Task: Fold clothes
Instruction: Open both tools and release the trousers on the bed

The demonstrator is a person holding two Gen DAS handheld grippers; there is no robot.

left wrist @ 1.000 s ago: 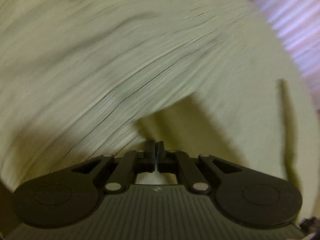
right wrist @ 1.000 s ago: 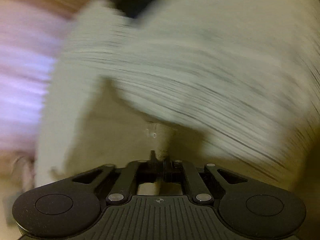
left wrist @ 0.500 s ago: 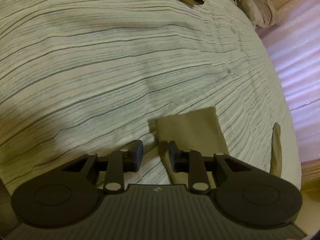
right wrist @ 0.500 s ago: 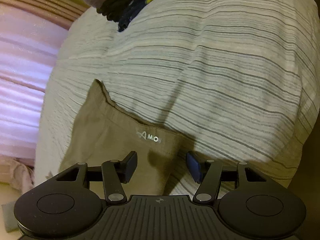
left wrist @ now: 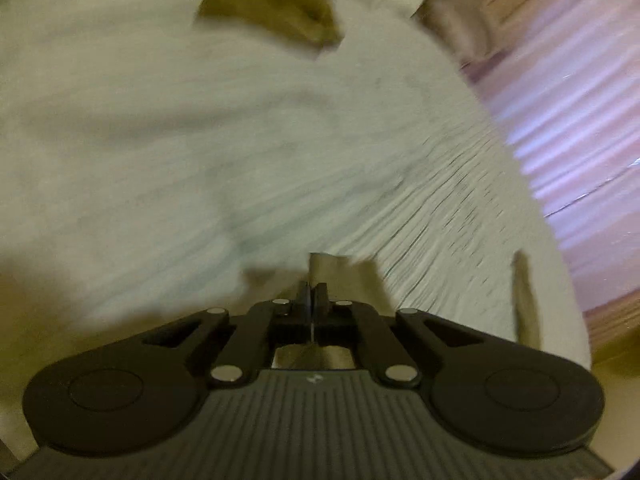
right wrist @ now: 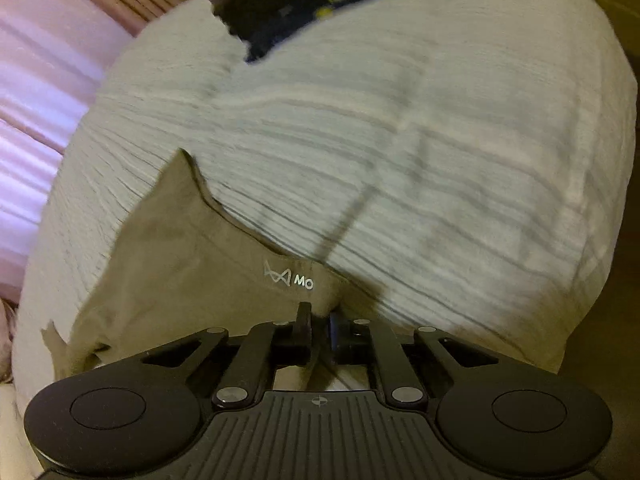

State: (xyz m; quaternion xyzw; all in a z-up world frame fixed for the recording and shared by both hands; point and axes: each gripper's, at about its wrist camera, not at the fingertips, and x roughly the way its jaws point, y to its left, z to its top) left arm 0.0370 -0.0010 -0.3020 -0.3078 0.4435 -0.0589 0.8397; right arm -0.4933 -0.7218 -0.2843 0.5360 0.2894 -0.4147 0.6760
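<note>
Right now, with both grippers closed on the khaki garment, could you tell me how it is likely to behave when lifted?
The khaki garment will probably hang limp; it lies flat and thin on the striped bedspread. It looks light. The left gripper and right gripper each pinch just an edge, so the middle may sag.

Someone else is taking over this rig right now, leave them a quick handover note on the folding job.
Left claw: shut on a corner of the tan garment.
Right claw: shut on the tan garment at its edge, just below the white printed logo.
The garment lies on the striped bedspread, spread toward the bed's edge. More clothes wait at the far side: a dark printed piece and an olive-brown piece.
Done: both grips taken.
Left: likely lift and carry the held edge over to make the fold, release, smooth; then the other clothes. The left view is blurred by motion.
</note>
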